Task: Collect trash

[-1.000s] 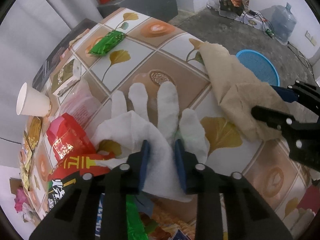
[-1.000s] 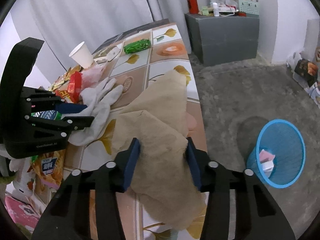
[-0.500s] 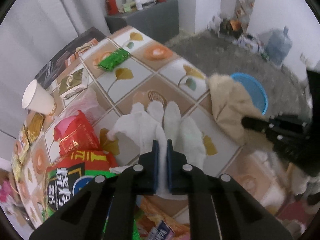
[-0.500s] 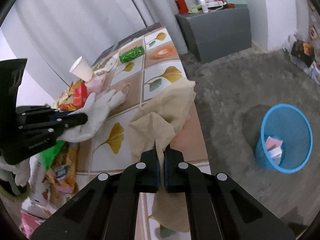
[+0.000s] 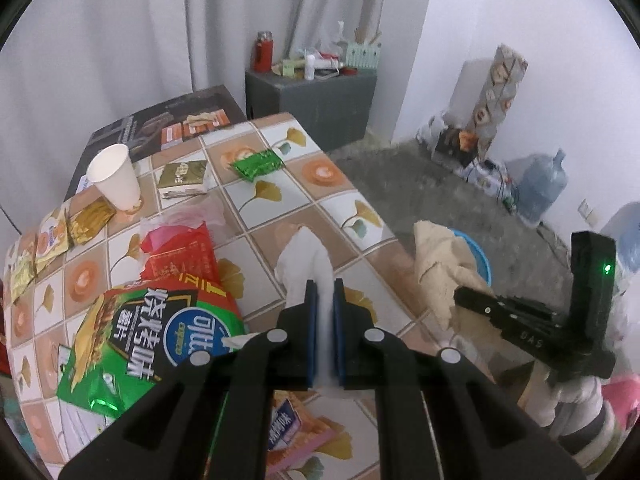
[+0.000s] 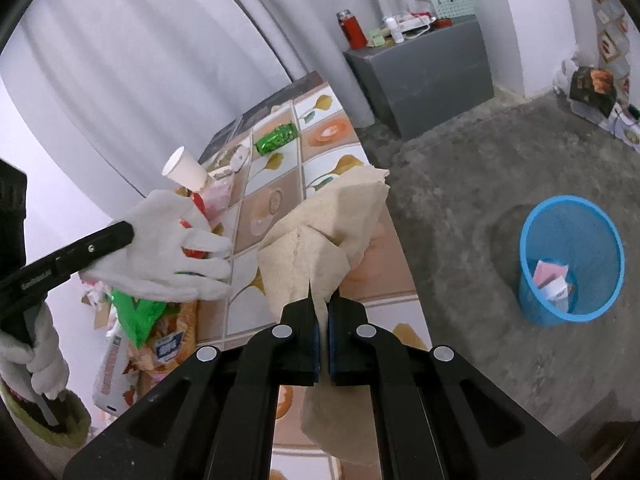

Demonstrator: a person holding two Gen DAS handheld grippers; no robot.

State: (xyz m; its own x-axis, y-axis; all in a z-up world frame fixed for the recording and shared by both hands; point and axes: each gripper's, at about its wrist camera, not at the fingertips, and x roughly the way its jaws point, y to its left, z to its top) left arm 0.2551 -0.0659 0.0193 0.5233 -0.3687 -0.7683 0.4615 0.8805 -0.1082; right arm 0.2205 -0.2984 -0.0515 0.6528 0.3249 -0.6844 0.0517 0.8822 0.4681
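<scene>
My left gripper (image 5: 325, 286) is shut on a white glove (image 5: 306, 258), which hangs lifted over the tiled table (image 5: 332, 200). In the right wrist view the same glove (image 6: 168, 248) dangles from the left gripper (image 6: 128, 234) at the left. A crumpled tan paper towel (image 6: 328, 228) is pinched in my right gripper (image 6: 323, 304), raised at the table's right edge. From the left wrist view, the towel (image 5: 440, 272) and right gripper (image 5: 460, 296) sit at the right. A blue mesh bin (image 6: 572, 260) with some scraps stands on the floor.
Snack bags (image 5: 160, 328), a red wrapper (image 5: 180, 252), a green packet (image 5: 258, 164), a white paper cup (image 5: 114, 182) and small sachets (image 5: 52, 236) litter the table. A grey cabinet (image 6: 424, 68) stands behind. A water jug (image 5: 542, 188) and boxes line the far wall.
Both grippers closed, the left on the glove and the right on the paper towel, and lifted them off the table. The glove now hangs bunched instead of lying flat.
</scene>
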